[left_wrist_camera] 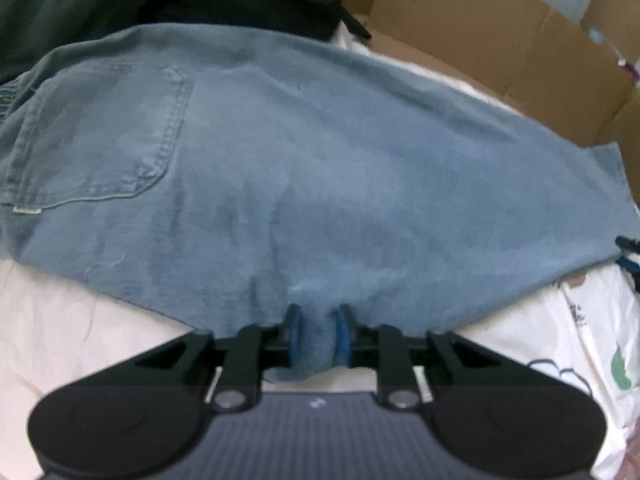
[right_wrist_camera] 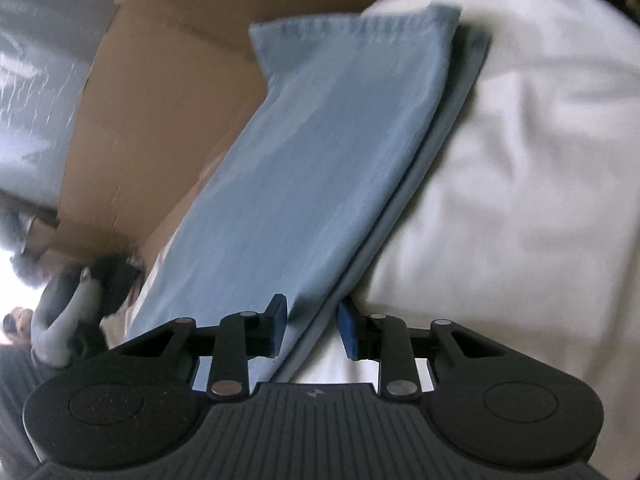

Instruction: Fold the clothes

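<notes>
The jeans (left_wrist_camera: 304,168) are lying flat across a white sheet (left_wrist_camera: 60,320), back pocket (left_wrist_camera: 104,136) up toward the left of the left wrist view. The left gripper (left_wrist_camera: 320,334) is pinching a bunched fold of the near denim edge between its 2 blue pads (left_wrist_camera: 296,334), jaws narrow. In the right wrist view the right gripper (right_wrist_camera: 308,330) is straddling the stacked legs (right_wrist_camera: 320,160); its jaws are standing partly apart, and whether the pads are actually pressing cloth cannot be told from here.

Judging from this, the right side is the weak one — if only the top layer is being caught, the lower leg, already peeking out along the right edge, is likely to slide further and skew the fold. The left pinch is small, so heavy denim may be pulling free on a lift.

A cardboard box (right_wrist_camera: 160,100) is crowding the hem (right_wrist_camera: 352,28), a dark pile of clothes (left_wrist_camera: 240,4) is sitting behind the waist, and a white printed bag (left_wrist_camera: 592,344) is lying at the right — little room for swinging the legs over.
</notes>
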